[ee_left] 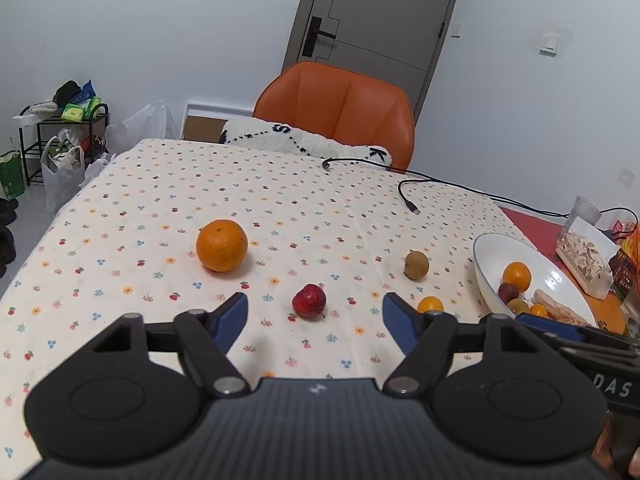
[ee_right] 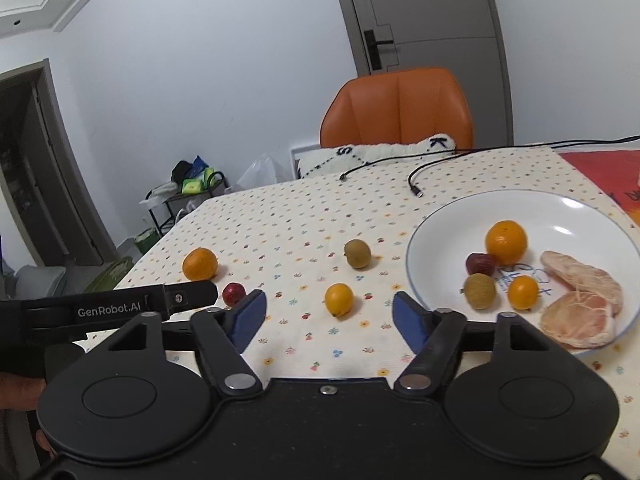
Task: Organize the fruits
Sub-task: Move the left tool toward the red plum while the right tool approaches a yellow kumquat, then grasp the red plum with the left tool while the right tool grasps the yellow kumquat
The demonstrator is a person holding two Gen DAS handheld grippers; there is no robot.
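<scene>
On the dotted tablecloth lie a large orange (ee_left: 221, 245) (ee_right: 199, 264), a red fruit (ee_left: 309, 301) (ee_right: 233, 293), a brown-green fruit (ee_left: 416, 265) (ee_right: 357, 253) and a small orange fruit (ee_left: 430, 304) (ee_right: 339, 299). A white bowl (ee_left: 486, 276) (ee_right: 440, 224) at the right holds an orange, a dark red fruit, a brown-green fruit, a small orange fruit and peeled pale segments. My left gripper (ee_left: 315, 316) is open, with the red fruit between and just beyond its fingertips. My right gripper (ee_right: 330, 311) is open, with the small orange fruit just ahead of it.
An orange chair (ee_left: 340, 108) with a white cushion stands at the table's far edge. Two black cables (ee_left: 412, 196) lie on the far right of the cloth. A clear snack packet (ee_left: 584, 252) stands right of the bowl. A rack and bags stand far left.
</scene>
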